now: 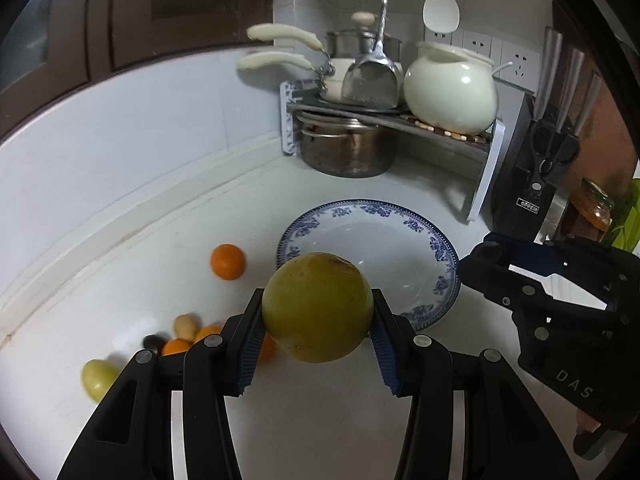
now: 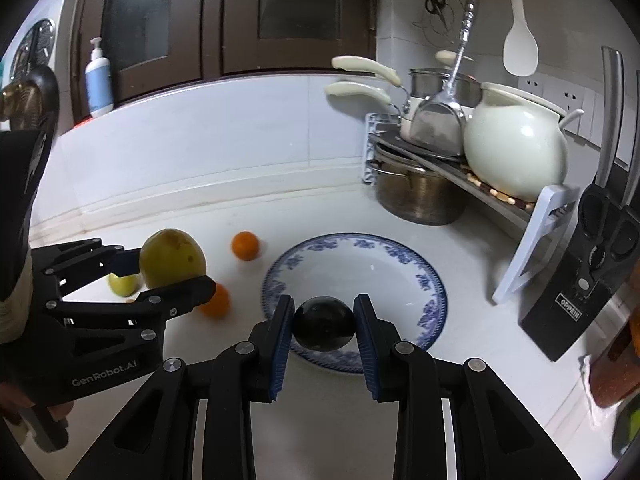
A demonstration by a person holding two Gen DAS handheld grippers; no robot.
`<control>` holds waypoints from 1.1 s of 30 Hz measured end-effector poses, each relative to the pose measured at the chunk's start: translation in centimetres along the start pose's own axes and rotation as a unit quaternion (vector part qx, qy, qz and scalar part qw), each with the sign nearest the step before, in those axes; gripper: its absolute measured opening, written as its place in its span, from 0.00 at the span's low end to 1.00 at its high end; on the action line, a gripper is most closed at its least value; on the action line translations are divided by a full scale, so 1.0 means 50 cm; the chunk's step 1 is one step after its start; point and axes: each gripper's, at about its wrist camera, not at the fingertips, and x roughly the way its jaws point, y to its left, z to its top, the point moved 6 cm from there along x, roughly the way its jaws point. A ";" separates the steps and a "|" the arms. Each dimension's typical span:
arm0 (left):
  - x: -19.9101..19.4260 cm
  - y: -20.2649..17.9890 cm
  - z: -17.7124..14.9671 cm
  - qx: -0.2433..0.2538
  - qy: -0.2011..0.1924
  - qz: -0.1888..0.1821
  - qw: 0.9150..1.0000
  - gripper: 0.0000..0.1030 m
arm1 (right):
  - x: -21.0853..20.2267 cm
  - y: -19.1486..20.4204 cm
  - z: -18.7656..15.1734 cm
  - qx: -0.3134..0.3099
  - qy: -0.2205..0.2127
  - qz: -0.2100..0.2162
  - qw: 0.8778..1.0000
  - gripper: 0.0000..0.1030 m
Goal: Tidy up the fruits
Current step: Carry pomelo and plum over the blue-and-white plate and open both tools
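- The left gripper (image 1: 318, 328) is clamping a yellow-green fruit (image 1: 318, 307) across its middle, at 6 o'clock of the blue-rimmed plate (image 1: 448, 256); it is looking firm, heavy, smooth-skinned.
- The right gripper (image 2: 324, 322) is pinching a dark round fruit (image 2: 324, 322) above the plate's near rim; probably light, glossy, slippery.

In the left wrist view, the yellow-green fruit (image 1: 318, 307) hides the plate (image 1: 424, 236) rim at seven o'clock; finger linkages cover part of the small fruit cluster (image 1: 188, 336). A jar (image 1: 596, 210) is cropped at three o'clock.
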 end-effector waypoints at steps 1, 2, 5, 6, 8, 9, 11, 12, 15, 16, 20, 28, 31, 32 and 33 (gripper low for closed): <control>0.013 -0.004 0.004 0.000 0.004 -0.004 1.000 0.47 | 0.010 -0.007 0.001 0.004 0.002 0.001 1.000 0.31; 0.025 -0.006 0.007 -0.001 0.008 -0.005 1.000 0.47 | 0.020 -0.016 -0.001 0.009 0.007 0.003 1.000 0.31; 0.066 -0.015 0.017 -0.004 0.021 -0.011 1.000 0.47 | 0.052 -0.039 -0.006 0.020 0.019 0.003 1.000 0.31; 0.083 -0.017 0.020 -0.004 0.027 -0.012 1.000 0.47 | 0.062 -0.046 -0.009 0.023 0.024 0.003 0.999 0.31; 0.110 -0.022 0.022 -0.004 0.036 -0.016 0.999 0.47 | 0.086 -0.061 -0.013 0.028 0.034 0.001 0.999 0.31; 0.127 -0.024 0.023 -0.004 0.044 -0.019 0.999 0.47 | 0.097 -0.069 -0.016 0.031 0.039 0.000 0.999 0.31; 0.152 -0.028 0.022 -0.005 0.056 -0.021 0.998 0.47 | 0.118 -0.082 -0.023 0.037 0.048 -0.002 0.998 0.31; 0.164 -0.030 0.021 -0.005 0.061 -0.022 0.998 0.47 | 0.128 -0.088 -0.025 0.042 0.052 -0.001 0.998 0.31; 0.194 -0.033 0.016 -0.007 0.078 -0.029 0.997 0.47 | 0.156 -0.107 -0.034 0.053 0.066 0.002 0.996 0.31; 0.202 -0.034 0.014 -0.006 0.082 -0.029 0.996 0.47 | 0.165 -0.112 -0.037 0.056 0.071 0.001 0.996 0.31; 0.222 -0.036 0.008 0.001 0.091 -0.023 0.996 0.47 | 0.190 -0.123 -0.048 0.059 0.085 -0.001 0.995 0.31; 0.240 -0.036 0.000 0.004 0.102 -0.020 0.995 0.47 | 0.201 -0.123 -0.056 0.059 0.091 -0.006 0.994 0.31; 0.240 -0.034 -0.004 0.003 0.106 -0.018 0.994 0.48 | 0.202 -0.126 -0.055 0.062 0.091 -0.006 0.994 0.33; 0.235 -0.033 -0.002 0.001 0.100 -0.019 0.995 0.52 | 0.200 -0.127 -0.054 0.063 0.088 -0.008 0.994 0.38; 0.229 -0.033 0.002 0.000 0.095 -0.021 0.995 0.55 | 0.197 -0.130 -0.052 0.063 0.085 -0.013 0.994 0.42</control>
